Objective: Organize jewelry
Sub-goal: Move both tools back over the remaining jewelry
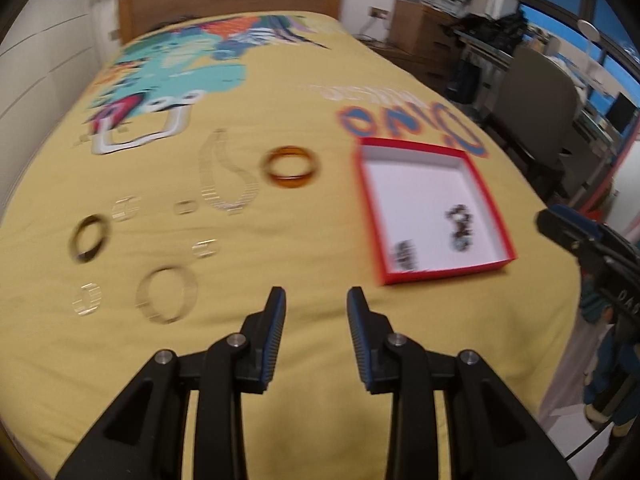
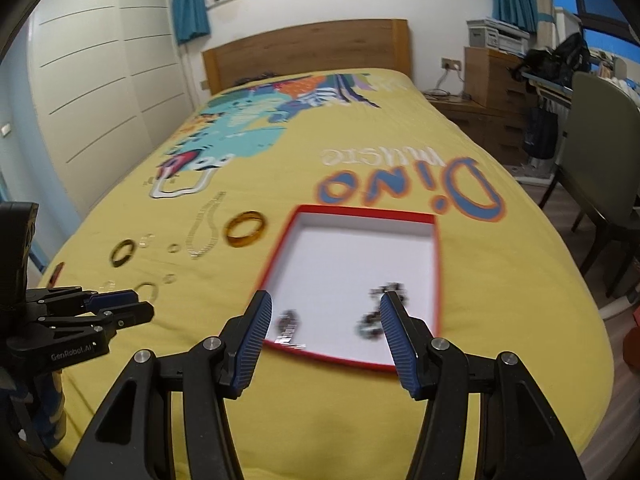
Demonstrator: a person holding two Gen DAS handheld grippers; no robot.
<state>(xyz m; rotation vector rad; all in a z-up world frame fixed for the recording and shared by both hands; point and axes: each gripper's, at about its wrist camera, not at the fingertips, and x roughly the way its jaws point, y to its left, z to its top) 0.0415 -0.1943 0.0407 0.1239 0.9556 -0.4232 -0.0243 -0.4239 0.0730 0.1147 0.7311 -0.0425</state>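
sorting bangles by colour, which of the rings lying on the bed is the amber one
The amber bangle lies closest to the red box, just right of the silver chain. The other bangles, at the far left, are dark or pale.

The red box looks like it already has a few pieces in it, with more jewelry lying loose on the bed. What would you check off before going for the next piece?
1. Left gripper empty, fingers apart: ok.
2. Right gripper empty, fingers apart: ok.
3. Red box open, with room left on its white floor: ok.
4. Next piece in plain sight: ok; the amber bangle lies alone on the bedspread, left of the box.
5. Chain free of tangles: cannot tell, the picture is blurred.
6. Pieces already in the box lying inside its rim: ok.
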